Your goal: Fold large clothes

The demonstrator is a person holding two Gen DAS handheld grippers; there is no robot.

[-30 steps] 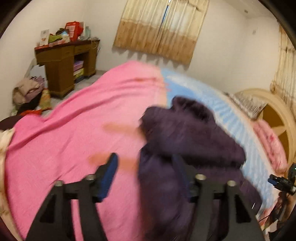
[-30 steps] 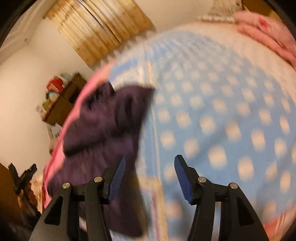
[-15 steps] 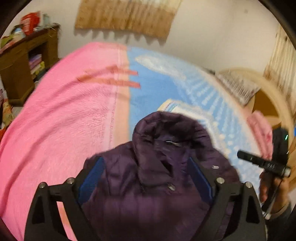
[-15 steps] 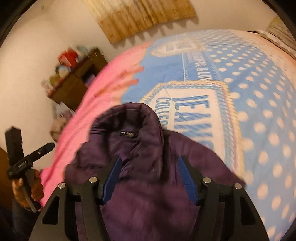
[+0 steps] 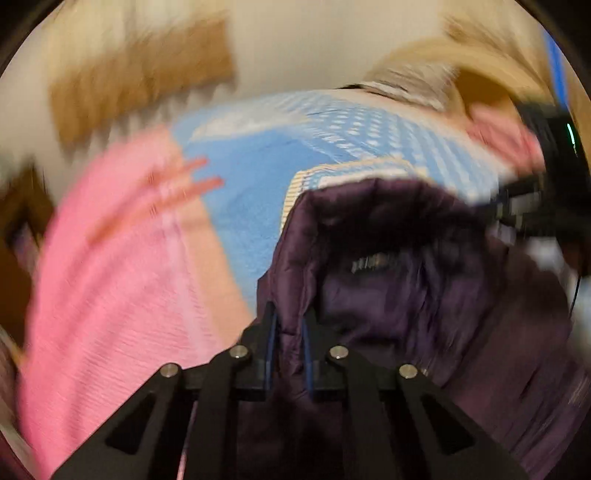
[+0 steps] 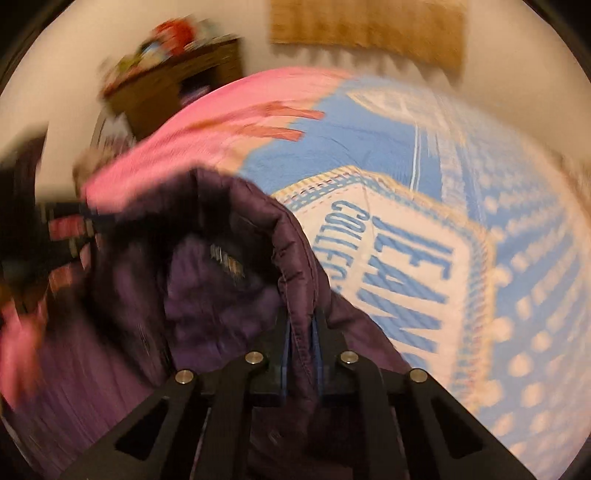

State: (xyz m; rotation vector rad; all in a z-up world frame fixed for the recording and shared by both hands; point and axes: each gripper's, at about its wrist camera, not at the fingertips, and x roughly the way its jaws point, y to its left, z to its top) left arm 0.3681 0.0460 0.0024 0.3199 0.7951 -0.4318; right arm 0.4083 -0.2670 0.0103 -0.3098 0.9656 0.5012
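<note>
The left gripper (image 5: 289, 328) is pinched tight on the edge of the purple jacket (image 5: 424, 295); its two blue pads are very close, with a fold of the collar squeezed between them. The right gripper (image 6: 301, 334) is pinched tight on the other side of the collar of the same purple jacket (image 6: 207, 295); only a thin fold sits between its pads. The jacket is puffy and bunched up; its open neck with a small label lies just ahead of both tongs, and the rest hangs down around and under them. Past the tongs is the bed cover (image 6: 406, 258); it is pink on one side and blue with pale dots and big blue letters on the other. Far ahead of the right tongs stands a brown desk (image 6: 173, 88) by the wall; a tan curtain (image 6: 369, 26) hangs above the bed; both views are blurry.
</note>
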